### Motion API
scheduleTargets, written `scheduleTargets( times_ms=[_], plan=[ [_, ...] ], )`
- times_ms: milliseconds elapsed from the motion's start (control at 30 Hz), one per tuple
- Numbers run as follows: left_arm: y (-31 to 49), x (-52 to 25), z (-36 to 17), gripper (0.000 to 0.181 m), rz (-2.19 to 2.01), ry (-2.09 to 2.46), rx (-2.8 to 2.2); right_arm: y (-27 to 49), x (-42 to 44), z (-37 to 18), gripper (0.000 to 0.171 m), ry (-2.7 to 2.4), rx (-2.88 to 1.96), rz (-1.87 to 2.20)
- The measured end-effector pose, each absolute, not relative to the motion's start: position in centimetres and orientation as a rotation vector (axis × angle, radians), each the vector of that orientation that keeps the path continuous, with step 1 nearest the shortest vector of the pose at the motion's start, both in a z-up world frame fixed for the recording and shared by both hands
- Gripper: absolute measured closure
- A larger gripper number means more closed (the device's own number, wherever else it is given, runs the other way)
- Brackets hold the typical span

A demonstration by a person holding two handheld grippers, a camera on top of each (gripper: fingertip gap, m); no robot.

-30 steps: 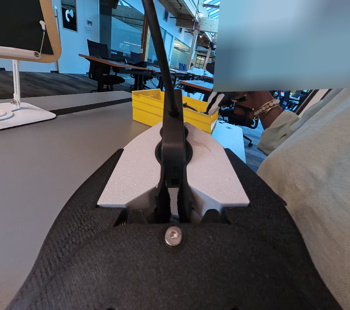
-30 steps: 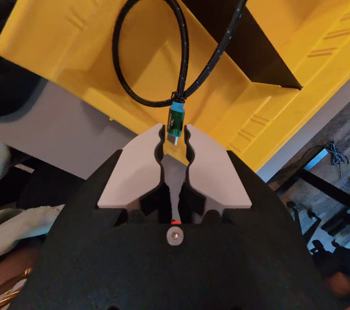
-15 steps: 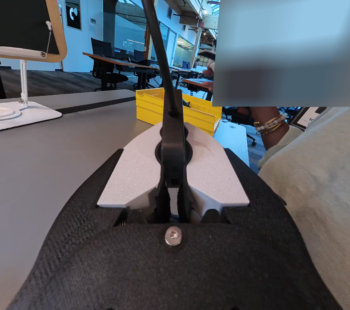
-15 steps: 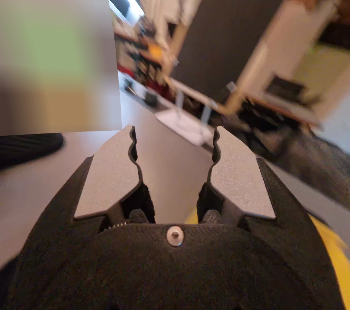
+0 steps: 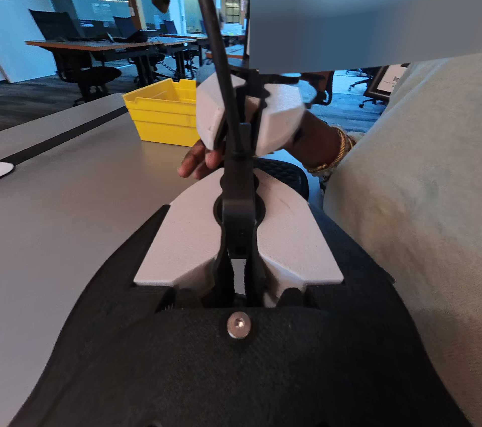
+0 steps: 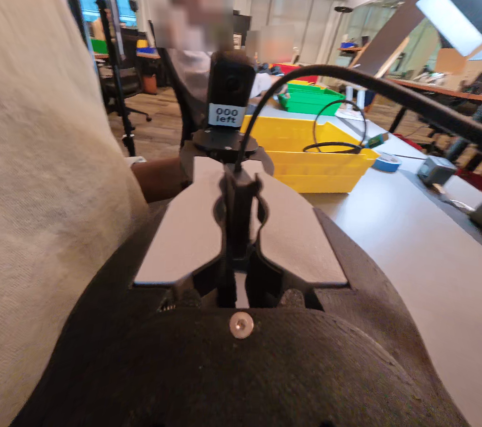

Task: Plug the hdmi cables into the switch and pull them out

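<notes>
1. My left fingers (image 5: pixel 238 205) close on an HDMI plug (image 5: pixel 238 226) above the desk (image 5: pixel 78 205).
2. My right fingers (image 5: pixel 281 114) face them, just beyond, on either side of the plug's cable (image 5: pixel 216 49).
3. A bin (image 5: pixel 161 114) sits on the desk behind both, to the left.
4. From the right wrist view, another cable (image 6: pixel 336 127) lies in that bin (image 6: pixel 313 169); a tape roll (image 6: pixel 387 161) rests right of it.

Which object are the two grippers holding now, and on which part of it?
The left gripper is shut on the black cable, at its black plug. The right gripper closes around the same plug, from the opposite side.
</notes>
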State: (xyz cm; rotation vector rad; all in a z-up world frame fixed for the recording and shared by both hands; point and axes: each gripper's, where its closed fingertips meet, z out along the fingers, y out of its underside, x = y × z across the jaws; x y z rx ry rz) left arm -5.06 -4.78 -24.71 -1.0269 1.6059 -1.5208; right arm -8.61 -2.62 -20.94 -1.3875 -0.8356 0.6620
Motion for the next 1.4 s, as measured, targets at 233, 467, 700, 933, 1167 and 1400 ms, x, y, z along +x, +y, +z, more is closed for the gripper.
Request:
scheduleTargets(
  times_ms=[233,467,700,933,1167,1400],
  plan=[
    [-3.8,-4.4,-24.4,0.149,-1.469,1.545,-1.045,-3.3,-6.0,-19.9,0.156,-0.704,-1.399,0.653],
    [0.9,-5.8,-23.6,0.141,-1.342,1.295,-1.166,-5.3,5.4,-16.4,0.157,-0.411,-1.440,0.302],
    [3.7,-7.3,-23.7,0.141,-1.320,1.148,-1.251,-9.9,21.7,-16.8,0.157,-0.083,-1.748,-0.272],
    [4.0,-7.6,-23.5,0.142,-1.278,1.139,-1.246,-9.4,29.5,-20.8,0.157,-0.062,-2.008,-0.397],
    [4.4,-8.1,-23.4,0.143,-1.241,1.133,-1.252,-6.7,31.7,-24.9,0.157,-0.016,-2.124,-0.234],
    [5.0,-8.9,-23.4,0.143,-1.209,1.119,-1.266,-6.5,32.1,-29.0,0.157,0.125,-2.247,-0.159]
  ],
)
